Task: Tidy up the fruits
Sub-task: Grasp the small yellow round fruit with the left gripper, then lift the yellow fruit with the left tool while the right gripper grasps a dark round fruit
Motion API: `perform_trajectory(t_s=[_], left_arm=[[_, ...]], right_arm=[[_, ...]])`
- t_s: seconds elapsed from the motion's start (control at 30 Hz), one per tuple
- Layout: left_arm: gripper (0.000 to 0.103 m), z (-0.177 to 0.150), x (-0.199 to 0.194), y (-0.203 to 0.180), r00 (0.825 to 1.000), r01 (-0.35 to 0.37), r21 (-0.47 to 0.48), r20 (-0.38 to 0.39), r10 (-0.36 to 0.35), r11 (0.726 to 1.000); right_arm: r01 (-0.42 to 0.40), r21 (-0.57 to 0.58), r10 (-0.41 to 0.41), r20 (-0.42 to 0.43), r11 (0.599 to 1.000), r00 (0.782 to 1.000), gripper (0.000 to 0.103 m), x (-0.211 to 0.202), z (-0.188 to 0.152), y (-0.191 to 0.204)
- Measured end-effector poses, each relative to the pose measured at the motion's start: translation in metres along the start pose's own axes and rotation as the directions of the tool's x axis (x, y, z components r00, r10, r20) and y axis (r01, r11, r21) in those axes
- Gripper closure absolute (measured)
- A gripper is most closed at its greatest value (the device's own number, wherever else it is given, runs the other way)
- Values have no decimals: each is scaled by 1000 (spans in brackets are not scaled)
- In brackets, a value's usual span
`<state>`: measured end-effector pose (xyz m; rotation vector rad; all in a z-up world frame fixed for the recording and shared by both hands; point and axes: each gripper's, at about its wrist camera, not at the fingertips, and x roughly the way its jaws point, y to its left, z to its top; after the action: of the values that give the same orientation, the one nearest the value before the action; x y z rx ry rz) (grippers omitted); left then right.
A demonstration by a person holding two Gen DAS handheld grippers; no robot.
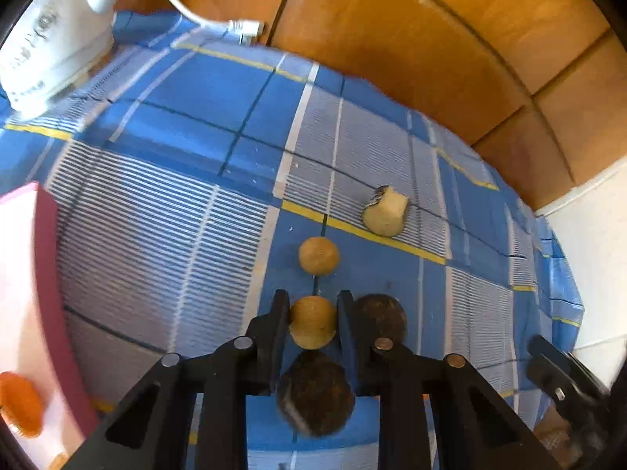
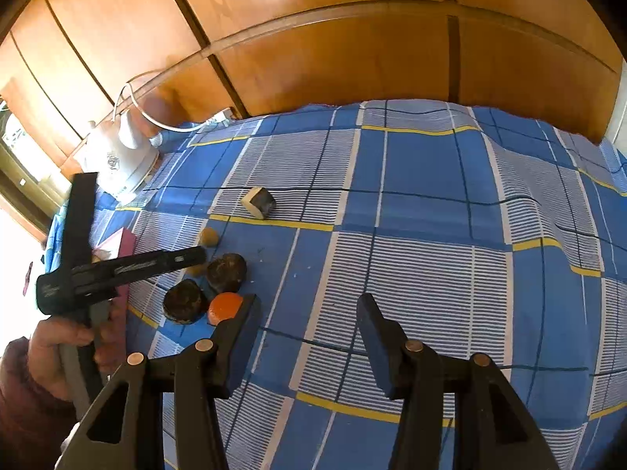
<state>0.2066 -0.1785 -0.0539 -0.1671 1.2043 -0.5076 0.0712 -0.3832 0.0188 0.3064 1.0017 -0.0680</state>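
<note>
My left gripper [image 1: 312,315] is shut on a small tan round fruit [image 1: 312,327] just above the blue checked cloth [image 1: 188,125]. A second tan fruit [image 1: 318,255] lies just beyond it, and a cut pale piece [image 1: 386,211] farther right. Two dark brown fruits [image 1: 315,393] [image 1: 382,319] lie beside the fingers. My right gripper [image 2: 309,337] is open and empty over the cloth [image 2: 431,203], right of an orange fruit [image 2: 224,307] and the dark fruits [image 2: 226,272] [image 2: 184,301]. The left gripper also shows in the right wrist view [image 2: 198,256].
A pink-edged box [image 1: 43,274] holding an orange fruit [image 1: 19,403] stands at the left. A white iron [image 1: 47,47] with its cord sits at the far left corner. Wooden wardrobe doors [image 2: 352,58] rise behind the cloth.
</note>
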Motion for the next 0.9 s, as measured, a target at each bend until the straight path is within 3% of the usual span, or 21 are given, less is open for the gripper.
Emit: perform_trajectory(t_s=[0.1, 0.27, 0.53, 0.7, 0.9], left_arm=[[78, -11, -31, 0, 998, 22, 50, 58, -25, 999], [78, -61, -66, -17, 994, -23, 203, 106, 1, 979], [78, -148, -61, -43, 979, -157, 419, 183, 87, 894], [77, -170, -38, -44, 965, -223, 448, 227, 132, 866], [78, -173, -34, -38, 966, -203, 419, 233, 111, 885]], right_arm=[[14, 6, -14, 1, 1000, 1000, 52, 0, 0, -3], [38, 0, -38, -10, 999, 999, 52, 4, -2, -4], [70, -12, -70, -39, 997, 997, 52, 13, -7, -4], [85, -11, -85, -41, 996, 996, 52, 14, -9, -4], [59, -43, -60, -43, 997, 997, 52, 16, -12, 5]])
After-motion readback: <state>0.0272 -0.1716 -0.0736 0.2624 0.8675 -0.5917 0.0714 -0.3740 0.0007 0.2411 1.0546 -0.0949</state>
